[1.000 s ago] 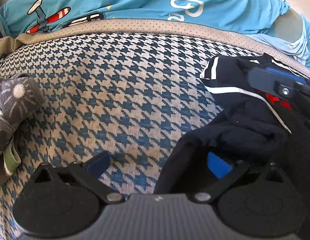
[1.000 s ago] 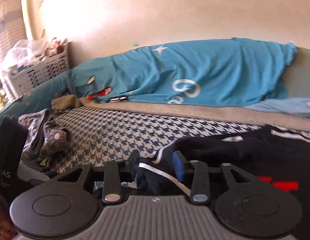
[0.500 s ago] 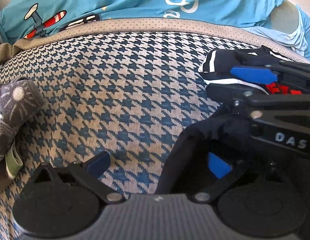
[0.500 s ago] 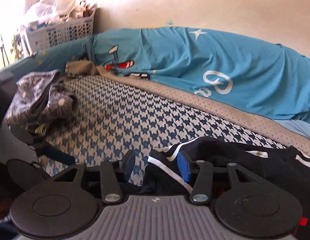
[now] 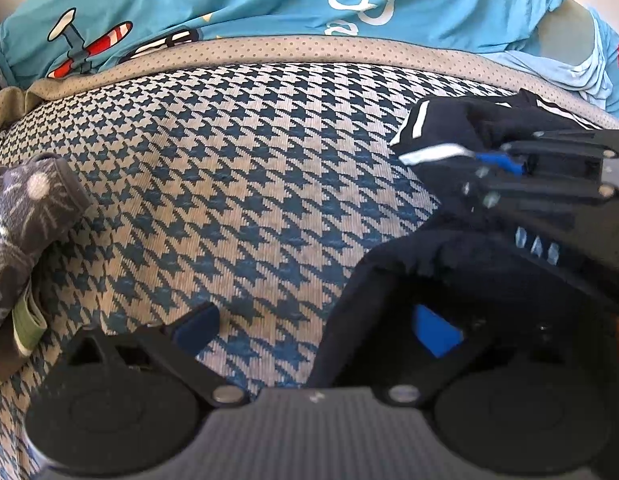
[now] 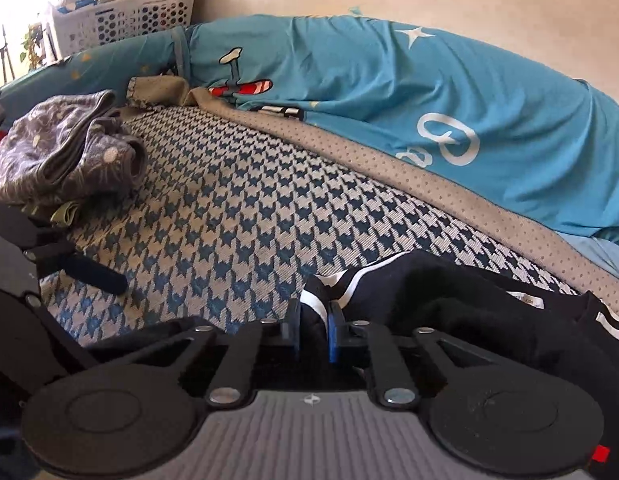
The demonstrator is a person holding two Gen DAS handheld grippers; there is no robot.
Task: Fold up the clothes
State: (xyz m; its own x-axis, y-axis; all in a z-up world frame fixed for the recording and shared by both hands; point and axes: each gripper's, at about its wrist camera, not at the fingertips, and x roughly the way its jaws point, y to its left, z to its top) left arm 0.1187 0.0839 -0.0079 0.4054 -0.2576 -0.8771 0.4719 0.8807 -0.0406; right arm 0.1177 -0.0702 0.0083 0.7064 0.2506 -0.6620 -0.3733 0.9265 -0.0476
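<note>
Your right gripper (image 6: pixel 312 334) pinches the striped edge of the black garment (image 6: pixel 449 300), bunched just ahead, not yet flat. Your left gripper (image 5: pixel 317 326) is spread beside it. Grey clothes (image 6: pixel 65 152) lie crumpled far left.

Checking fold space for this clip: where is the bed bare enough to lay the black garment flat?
The houndstooth cover is bare across its middle, between the grey patterned clothes on the left and the black garment on the right, up to the tan dotted border. Crowded: the right side, where the right claw pinches the black garment, and the left edge.
</note>
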